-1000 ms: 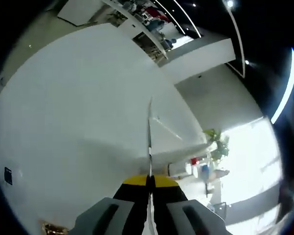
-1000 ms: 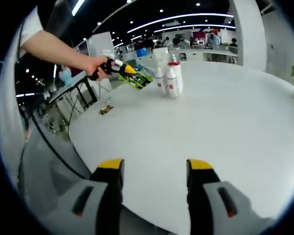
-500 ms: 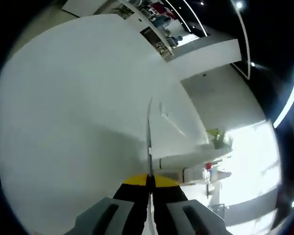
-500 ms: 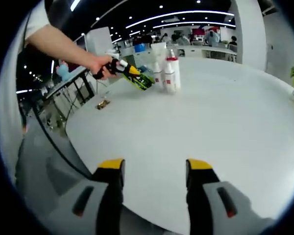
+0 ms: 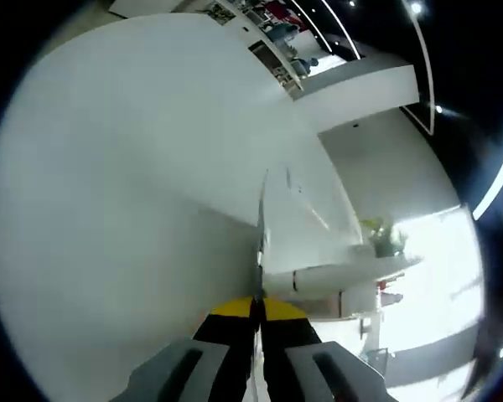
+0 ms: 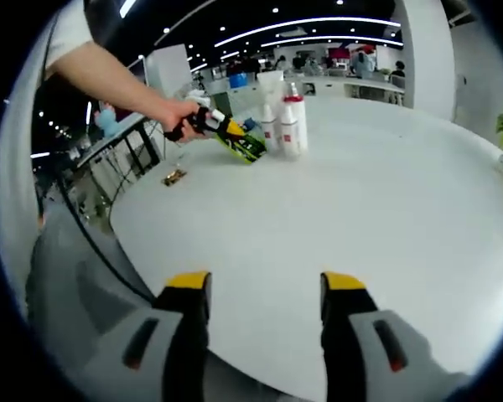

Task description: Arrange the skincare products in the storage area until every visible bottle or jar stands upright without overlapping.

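Green and flat, a packet [image 6: 245,146] is riding lower and nearer the standing bottles [image 6: 283,127] than a second ago, clamped in the left gripper [image 6: 233,138], so it is probably about to be set beside them on the worktop [image 6: 386,218]. The left gripper view is showing the packet edge-on [image 5: 260,243] between closed jaws, while the right gripper view is showing the bottles, the hand [image 6: 182,120], and the right gripper [image 6: 265,288] hanging open, well apart from them.
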